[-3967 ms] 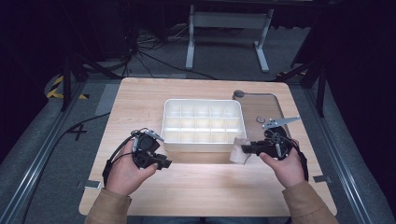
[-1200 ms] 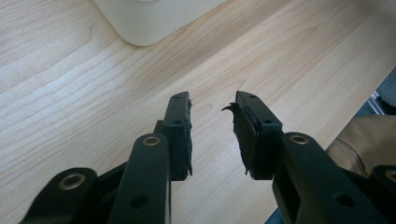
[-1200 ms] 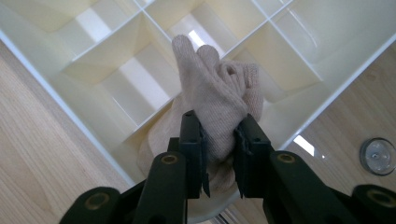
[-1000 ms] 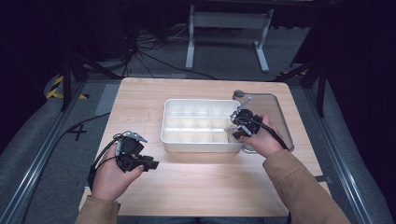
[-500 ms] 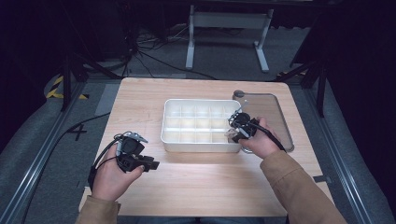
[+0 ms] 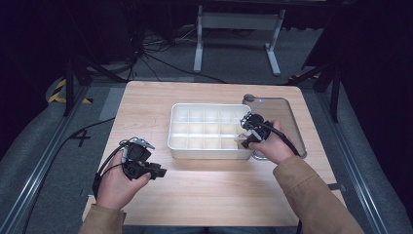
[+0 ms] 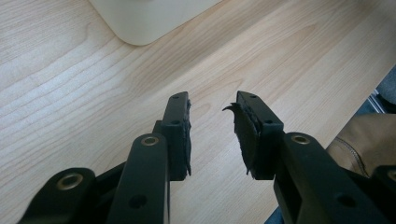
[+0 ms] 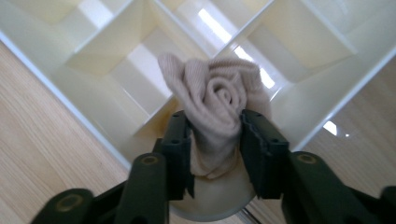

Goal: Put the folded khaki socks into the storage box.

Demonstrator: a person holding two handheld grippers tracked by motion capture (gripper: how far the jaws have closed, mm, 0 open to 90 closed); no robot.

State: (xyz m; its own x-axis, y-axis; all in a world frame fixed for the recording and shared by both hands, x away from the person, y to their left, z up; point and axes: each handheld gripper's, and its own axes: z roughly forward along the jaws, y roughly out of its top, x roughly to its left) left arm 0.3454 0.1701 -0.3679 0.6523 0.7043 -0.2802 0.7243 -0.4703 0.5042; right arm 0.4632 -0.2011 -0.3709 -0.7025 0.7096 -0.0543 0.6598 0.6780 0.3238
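A rolled beige cloth (image 8: 219, 98) sits between the jaws of my right gripper (image 8: 215, 119), bulging out above the pads, which still squeeze its lower part. Those jaws have just been opening around it. The roll hangs over a corner compartment of the white divided tray (image 8: 317, 98). In the high view my right gripper (image 6: 246, 136) is at the near right corner of the tray (image 6: 204, 152). My left gripper (image 6: 158, 172) rests low over the bare wood to the near left of the tray, its jaws (image 7: 212, 100) apart with nothing between them.
A clear flat lid (image 6: 287, 122) with a grey knob lies on the table just right of the tray, under my right hand. A corner of the tray (image 7: 144, 23) lies ahead of the left gripper. A brown sleeve (image 7: 364, 140) is at its right.
Since four seconds ago the right gripper has carried the cloth from the table in front of the tray to its near right corner. The left hand has drawn back to the near left.
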